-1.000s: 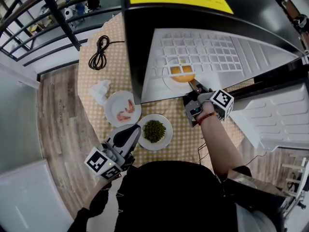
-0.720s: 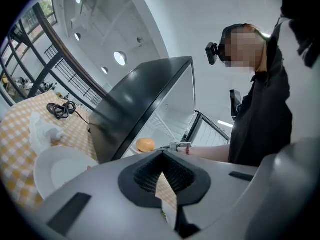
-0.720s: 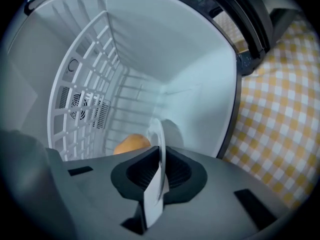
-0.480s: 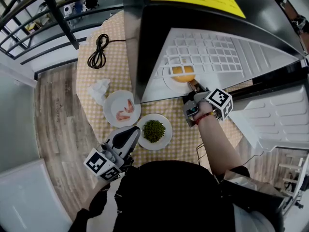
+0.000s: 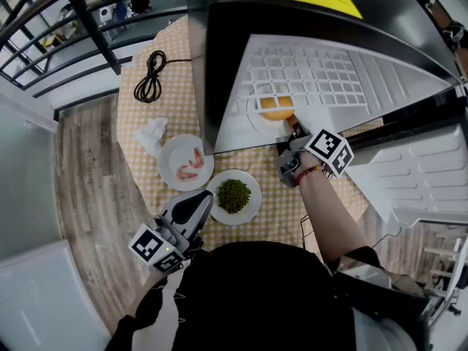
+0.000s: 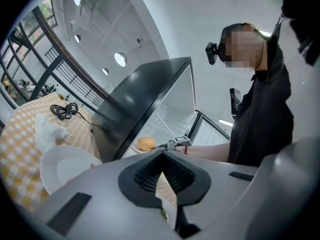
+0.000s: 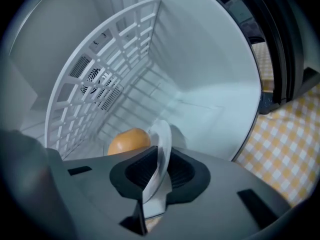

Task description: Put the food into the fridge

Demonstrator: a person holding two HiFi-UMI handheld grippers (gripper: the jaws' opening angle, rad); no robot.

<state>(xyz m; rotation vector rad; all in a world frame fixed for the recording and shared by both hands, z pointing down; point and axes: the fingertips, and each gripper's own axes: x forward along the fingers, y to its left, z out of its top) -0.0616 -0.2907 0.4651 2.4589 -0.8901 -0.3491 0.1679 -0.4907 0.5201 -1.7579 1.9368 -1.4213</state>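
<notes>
An orange bun (image 5: 277, 106) lies on a white plate (image 5: 256, 121) on the floor of the open fridge (image 5: 292, 20). My right gripper (image 5: 296, 131) reaches into the fridge mouth. Its jaws have just been opening and now stand open, with the plate's rim (image 7: 161, 139) still between them and the bun (image 7: 128, 140) just beyond. My left gripper (image 5: 203, 199) hangs shut and empty near a plate of green peas (image 5: 234, 197), beside a plate of shrimp (image 5: 190, 164). In the left gripper view that gripper (image 6: 164, 179) points level toward the fridge.
A crumpled tissue (image 5: 152, 134) and a coiled black cable (image 5: 151, 79) lie on the checked tablecloth (image 5: 278, 203) left of the fridge. A white wire shelf (image 5: 314, 75) sits above the bun. The fridge door (image 5: 417, 174) swings open at the right. The table edge is at the left.
My right gripper has rolled at the fridge mouth, its marker cube turning upward, and its jaws have loosened on the plate's rim. The left gripper and the two outside plates have stayed put.
</notes>
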